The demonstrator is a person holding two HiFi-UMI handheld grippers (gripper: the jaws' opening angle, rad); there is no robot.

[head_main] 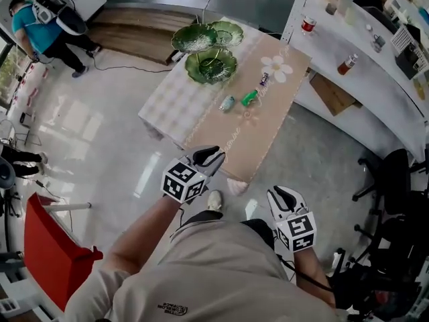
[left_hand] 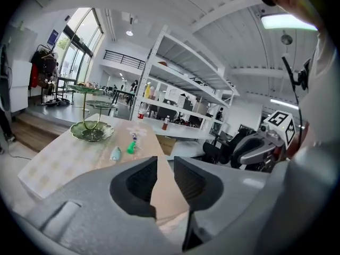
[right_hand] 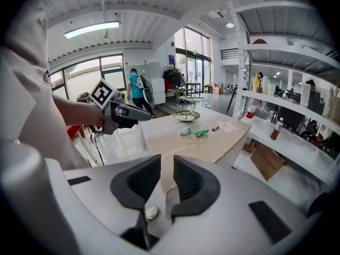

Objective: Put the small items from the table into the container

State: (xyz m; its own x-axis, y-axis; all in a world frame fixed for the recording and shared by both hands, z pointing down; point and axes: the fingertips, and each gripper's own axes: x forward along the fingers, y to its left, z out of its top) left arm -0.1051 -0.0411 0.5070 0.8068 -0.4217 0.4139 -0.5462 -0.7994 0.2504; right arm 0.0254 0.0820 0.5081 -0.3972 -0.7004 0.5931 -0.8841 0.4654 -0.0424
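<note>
Three small items lie on the beige tablecloth of the table (head_main: 201,129): a pale blue tube (head_main: 227,103), a green item (head_main: 249,98) and a small purple item (head_main: 264,79). Behind them stands a green leaf-shaped tiered dish stand (head_main: 211,64). My left gripper (head_main: 213,155) hovers just short of the table's near edge, jaws slightly apart, nothing between them. My right gripper (head_main: 281,194) hangs lower right, off the table, jaws narrowly apart and empty. The left gripper view shows the tube (left_hand: 115,153), green item (left_hand: 130,147) and stand (left_hand: 91,130) ahead.
A white counter (head_main: 375,86) with bottles runs along the right, with a cardboard box (head_main: 333,92) under it. Black office chairs (head_main: 389,180) stand at the right. A red chair (head_main: 50,247) is at lower left. A person in a teal shirt (head_main: 40,25) stands far left.
</note>
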